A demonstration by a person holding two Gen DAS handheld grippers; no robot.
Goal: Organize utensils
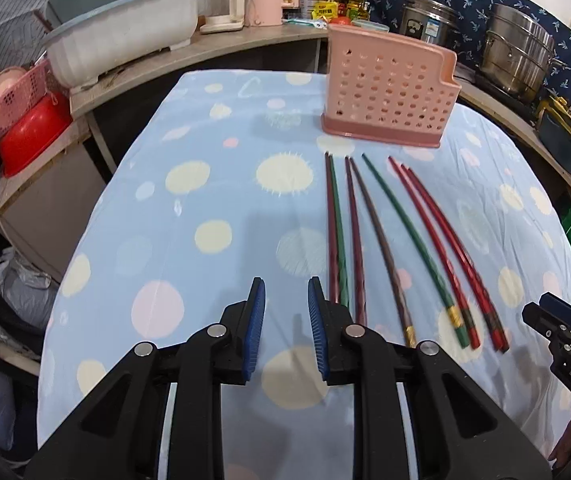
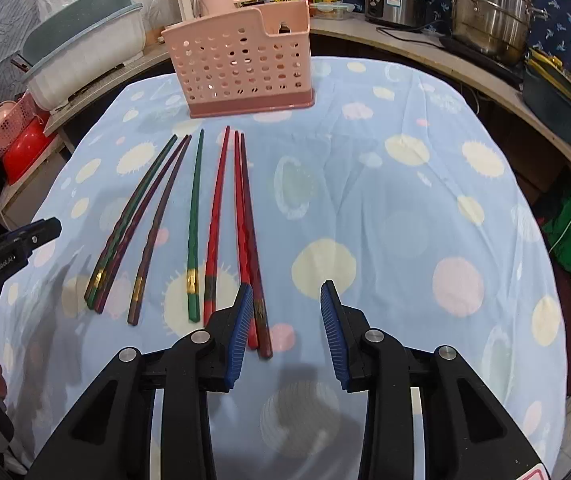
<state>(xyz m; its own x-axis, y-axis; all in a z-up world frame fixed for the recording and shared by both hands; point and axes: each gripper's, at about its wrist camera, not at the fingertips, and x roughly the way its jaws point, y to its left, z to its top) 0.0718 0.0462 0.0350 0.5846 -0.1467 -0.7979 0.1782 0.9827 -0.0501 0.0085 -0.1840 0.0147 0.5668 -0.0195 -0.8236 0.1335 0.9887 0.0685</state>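
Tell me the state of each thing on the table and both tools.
Left tool: open, holding nothing.
Right tool: open, holding nothing.
Pink utensil holder: upright, no utensils visible inside.
Chopsticks: lying loose on the tablecloth, none in the holder.

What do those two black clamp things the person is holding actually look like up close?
Both are matte black plastic tools with angular, triangular cut-outs and round silver pivot pins. The left gripper and the right gripper each end in two fingers faced with ribbed blue pads. White lettering shows on the sides: "GenRobot.AI" on the left one, "DAS" on the right. No cables are visible.
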